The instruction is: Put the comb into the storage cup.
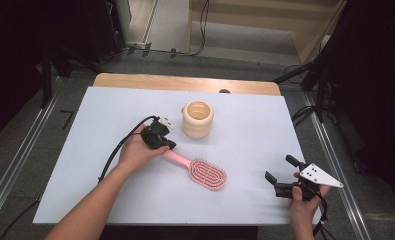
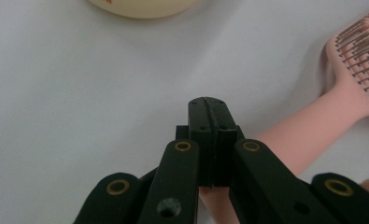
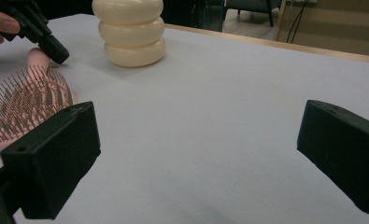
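A pink hairbrush (image 1: 207, 174) lies bristles up on the white sheet, its handle pointing toward my left hand. My left gripper (image 1: 169, 145) is shut, its jaws pressed flat together with nothing between them, and its tip hovers just over the handle end. In the left gripper view the closed tip (image 2: 207, 105) stands above the pink handle (image 2: 313, 130). My right gripper (image 1: 279, 167) stands open near the sheet's front right corner, nothing between its jaws (image 3: 196, 154). From there the brush (image 3: 28, 100) and the left gripper (image 3: 56, 53) lie to the left.
A cream ribbed cup (image 1: 197, 119) stands upright behind the brush; it also appears in the gripper views (image 2: 140, 7) (image 3: 131, 32). The white sheet (image 1: 110, 190) covers a wooden table (image 1: 185, 82). Cables trail across the floor beyond.
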Demonstrator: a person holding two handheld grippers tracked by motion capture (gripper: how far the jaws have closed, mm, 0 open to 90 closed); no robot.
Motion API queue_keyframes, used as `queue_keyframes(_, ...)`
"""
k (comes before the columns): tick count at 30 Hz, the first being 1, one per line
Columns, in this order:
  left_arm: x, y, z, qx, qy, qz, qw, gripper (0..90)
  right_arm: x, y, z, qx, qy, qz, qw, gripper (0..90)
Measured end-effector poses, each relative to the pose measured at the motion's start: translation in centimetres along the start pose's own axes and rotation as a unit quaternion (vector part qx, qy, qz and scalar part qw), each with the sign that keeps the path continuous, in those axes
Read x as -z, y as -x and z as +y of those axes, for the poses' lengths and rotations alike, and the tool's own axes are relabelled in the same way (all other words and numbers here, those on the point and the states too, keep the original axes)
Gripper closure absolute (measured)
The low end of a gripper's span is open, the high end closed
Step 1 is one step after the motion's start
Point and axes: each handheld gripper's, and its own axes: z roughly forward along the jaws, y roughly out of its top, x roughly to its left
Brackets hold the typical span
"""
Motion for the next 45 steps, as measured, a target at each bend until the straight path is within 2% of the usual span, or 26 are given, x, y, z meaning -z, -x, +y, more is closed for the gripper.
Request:
queue_keyframes(23,1.3,2.1,-2.4,-0.027,-0.017,-0.019,0.9993,90.0,0.0,0.0,0.0,0.004,-0.002,0.001,1.0,0.0)
queue_keyframes(28,1.4,2.6,-2.8,-0.042,-0.023,-0.025,0.9985,90.0,0.0,0.0,0.0,0.001,0.0,0.002,1.0,0.0)
queue_keyframes(35,1.8,3.5,-3.3,-0.055,-0.031,-0.02,0.9978,90.0,0.0,0.0,0.0,0.002,0.0,0.001,1.0,0.0)
queue_keyframes(45,2.2,4.4,-3.7,-0.061,-0.04,-0.041,0.9965,90.0,0.0,0.0,0.0,0.002,-0.001,0.001,1.0,0.0)
